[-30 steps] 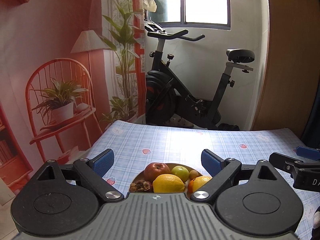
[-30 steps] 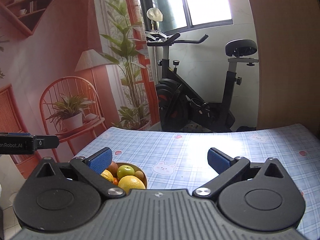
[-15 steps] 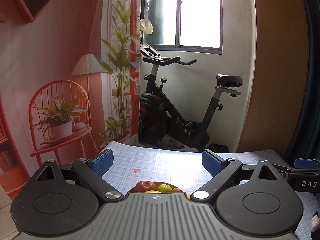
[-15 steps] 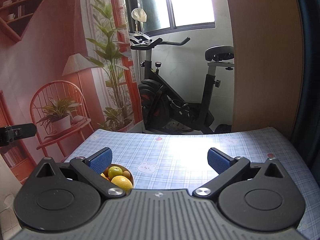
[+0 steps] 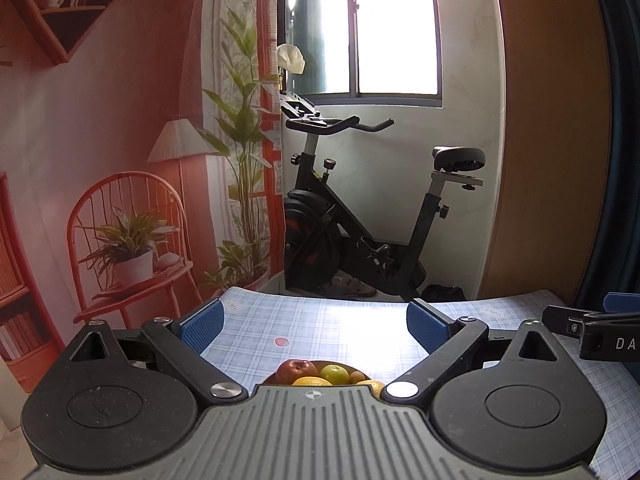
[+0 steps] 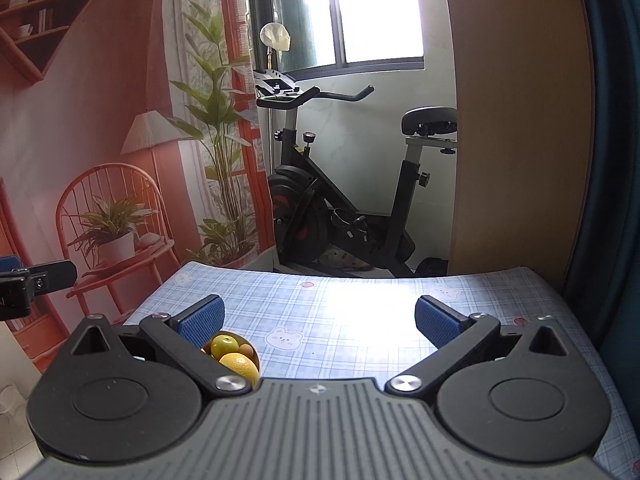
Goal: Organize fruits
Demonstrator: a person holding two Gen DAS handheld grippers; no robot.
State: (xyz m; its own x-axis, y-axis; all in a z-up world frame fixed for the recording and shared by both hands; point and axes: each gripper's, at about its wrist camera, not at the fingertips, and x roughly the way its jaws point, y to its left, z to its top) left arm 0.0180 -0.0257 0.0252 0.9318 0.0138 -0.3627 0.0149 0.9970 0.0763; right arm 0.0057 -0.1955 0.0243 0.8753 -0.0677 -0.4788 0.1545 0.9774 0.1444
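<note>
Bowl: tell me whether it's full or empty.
Full. The bowl holds a red apple, a green fruit and yellow ones; its front is hidden by the gripper body.

Bowl (image 5: 276, 377) of fruit on worktop (image 5: 320, 328), checked blue cloth; only far rim shows, rest hidden. 
Red apple (image 5: 297, 370) at bowl's left, upright, stem dimple up. 
Green round fruit (image 5: 335, 373) just right of apple, touching it. 
Small orange fruit (image 5: 356, 377) right of green one. 
Yellow citrus (image 5: 309, 381) in front of apple, mostly hidden. 
Right wrist view: green-yellow fruit (image 6: 225, 346) behind large yellow citrus (image 6: 239, 365), same bowl.
</note>
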